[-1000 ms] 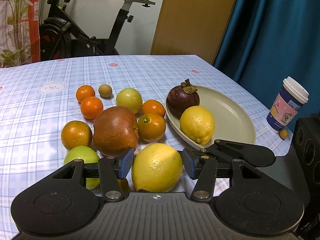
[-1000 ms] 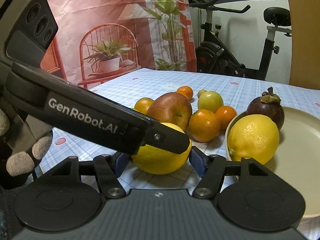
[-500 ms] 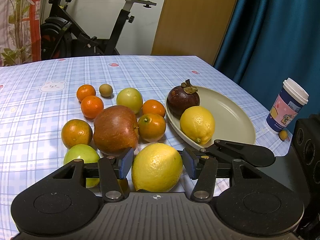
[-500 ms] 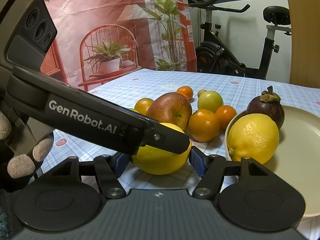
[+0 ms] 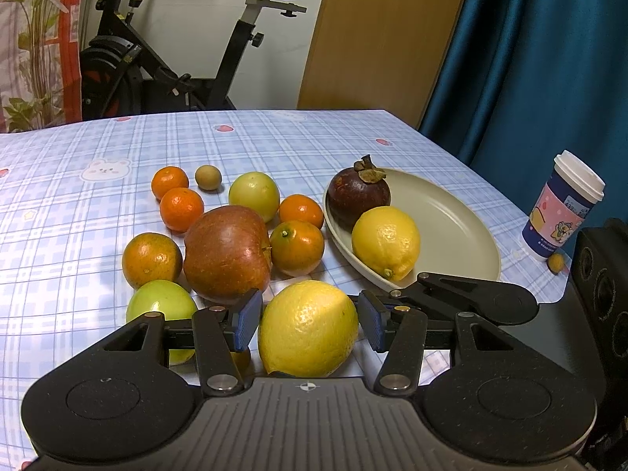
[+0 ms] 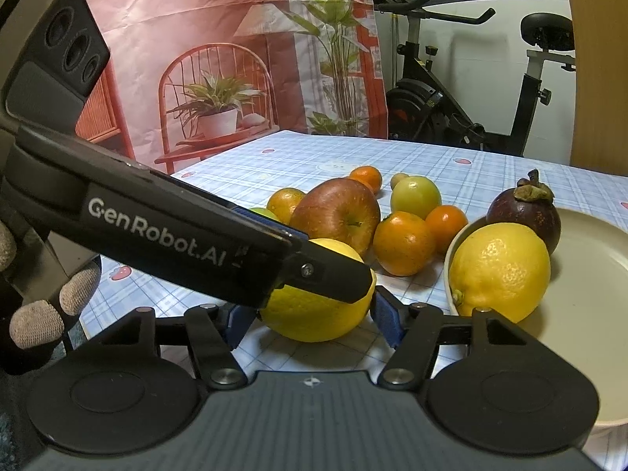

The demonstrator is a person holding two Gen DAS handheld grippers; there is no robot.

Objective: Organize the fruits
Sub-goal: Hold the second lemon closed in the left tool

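Note:
A large yellow lemon (image 5: 308,327) rests on the checked tablecloth between the blue pads of my left gripper (image 5: 309,300), which touch both its sides. My right gripper (image 6: 310,314) flanks the same lemon (image 6: 314,314) from the right. Its right pad touches the lemon's end, and its left pad is mostly hidden behind the left gripper's finger (image 6: 196,243). One right finger (image 5: 471,294) shows beside the beige plate (image 5: 451,227), which holds a second lemon (image 5: 386,241) and a dark mangosteen (image 5: 359,196).
A red apple (image 5: 227,251), several oranges, two green fruits and a small brown fruit (image 5: 208,176) cluster left of the plate. A paper cup (image 5: 565,208) with a tiny yellow fruit (image 5: 556,262) stands near the table's right edge. A gloved hand (image 6: 39,314) holds the left gripper.

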